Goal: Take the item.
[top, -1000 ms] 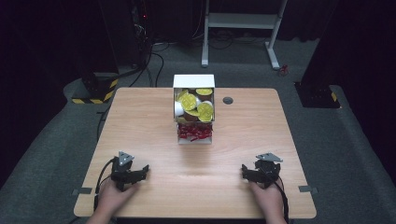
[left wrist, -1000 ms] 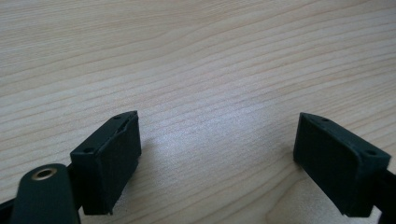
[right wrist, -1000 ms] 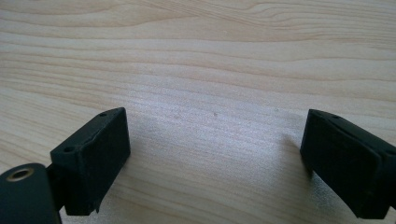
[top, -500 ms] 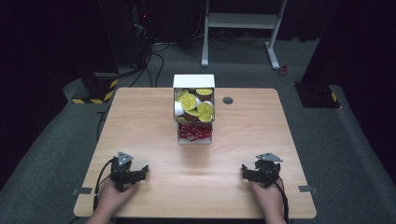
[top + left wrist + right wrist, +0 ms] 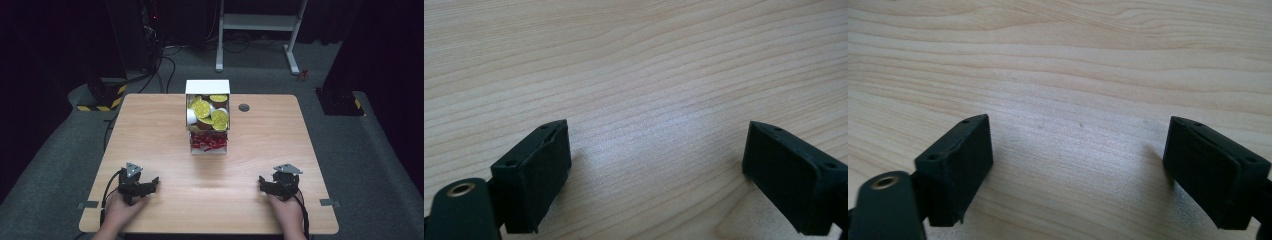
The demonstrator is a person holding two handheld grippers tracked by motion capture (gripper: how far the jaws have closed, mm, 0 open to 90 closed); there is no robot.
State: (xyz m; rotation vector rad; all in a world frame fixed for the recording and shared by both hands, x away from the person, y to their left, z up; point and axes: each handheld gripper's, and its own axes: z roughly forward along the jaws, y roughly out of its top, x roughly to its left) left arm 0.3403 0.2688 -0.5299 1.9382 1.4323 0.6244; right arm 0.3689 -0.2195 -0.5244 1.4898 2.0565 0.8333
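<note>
Wooden desk (image 5: 165,125): my left gripper (image 5: 141,186) and right gripper (image 5: 272,186) rest at its near edge, jaws wide apart, empty. White box (image 5: 208,120) of yellow-lidded cups and red pieces stands mid-desk, well apart from both.

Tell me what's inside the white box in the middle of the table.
The white box holds round yellow-topped cups in its upper part and red shredded filling in the lower part. What lies beneath the top cups is covered.

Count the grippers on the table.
2. The left gripper rests near the table's front left corner, the right gripper near its front right; both are open and empty.
</note>
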